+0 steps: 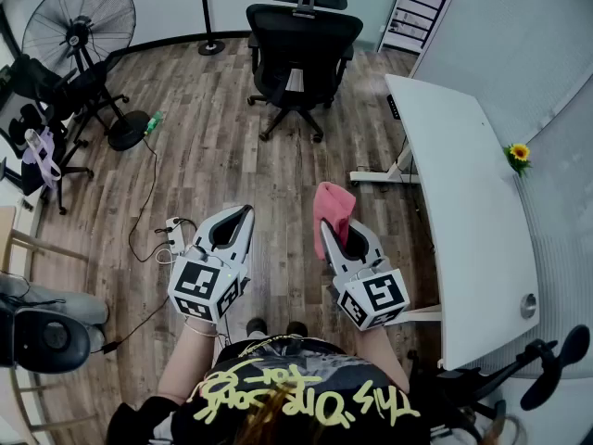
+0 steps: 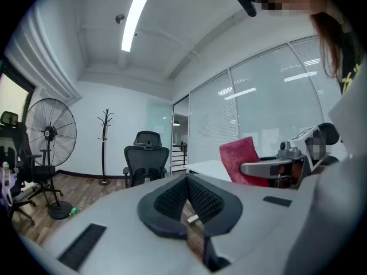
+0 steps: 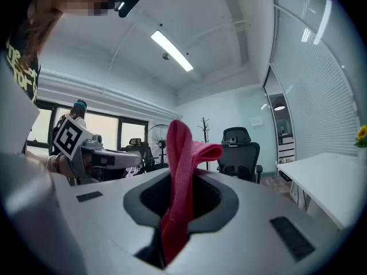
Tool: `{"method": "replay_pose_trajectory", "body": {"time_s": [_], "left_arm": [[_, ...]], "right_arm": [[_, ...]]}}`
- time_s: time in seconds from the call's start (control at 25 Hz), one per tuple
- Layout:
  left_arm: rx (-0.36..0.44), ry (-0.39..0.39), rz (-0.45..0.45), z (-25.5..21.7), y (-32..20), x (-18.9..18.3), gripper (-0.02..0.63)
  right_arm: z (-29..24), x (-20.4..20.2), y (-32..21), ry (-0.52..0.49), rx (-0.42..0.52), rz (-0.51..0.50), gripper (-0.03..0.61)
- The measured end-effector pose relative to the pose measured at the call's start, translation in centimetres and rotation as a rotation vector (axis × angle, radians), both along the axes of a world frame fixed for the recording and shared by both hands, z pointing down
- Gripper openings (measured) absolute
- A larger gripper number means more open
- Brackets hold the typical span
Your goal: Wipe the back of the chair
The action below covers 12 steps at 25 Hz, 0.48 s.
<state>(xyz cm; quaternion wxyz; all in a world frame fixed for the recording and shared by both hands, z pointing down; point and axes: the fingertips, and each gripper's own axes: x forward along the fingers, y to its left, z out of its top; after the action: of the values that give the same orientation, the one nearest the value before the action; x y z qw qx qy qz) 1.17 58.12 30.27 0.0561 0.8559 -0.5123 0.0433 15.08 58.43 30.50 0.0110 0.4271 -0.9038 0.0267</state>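
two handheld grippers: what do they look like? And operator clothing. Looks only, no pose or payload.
The left gripper and right gripper are matching light grey, wedge-shaped plastic shells with black ribbed pads lining the jaws. Each has a white cube with black square markers at its rear. No cables show. The person wears a black top with yellow lettering.

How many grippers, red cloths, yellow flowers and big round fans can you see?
grippers: 2, the left gripper and the right gripper
red cloth: 1
yellow flower: 1
big round fan: 1
total: 5
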Motion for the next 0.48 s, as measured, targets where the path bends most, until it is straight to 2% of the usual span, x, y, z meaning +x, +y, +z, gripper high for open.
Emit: {"method": "replay_pose_trajectory", "body": {"time_s": [0.48], "left_arm": [[0.015, 0.017, -0.007, 0.06, -0.08, -0.52, -0.006]], "right_arm": [[0.38, -0.59, -0.12, -0.012, -0.006, 0.002, 0.063]]}}
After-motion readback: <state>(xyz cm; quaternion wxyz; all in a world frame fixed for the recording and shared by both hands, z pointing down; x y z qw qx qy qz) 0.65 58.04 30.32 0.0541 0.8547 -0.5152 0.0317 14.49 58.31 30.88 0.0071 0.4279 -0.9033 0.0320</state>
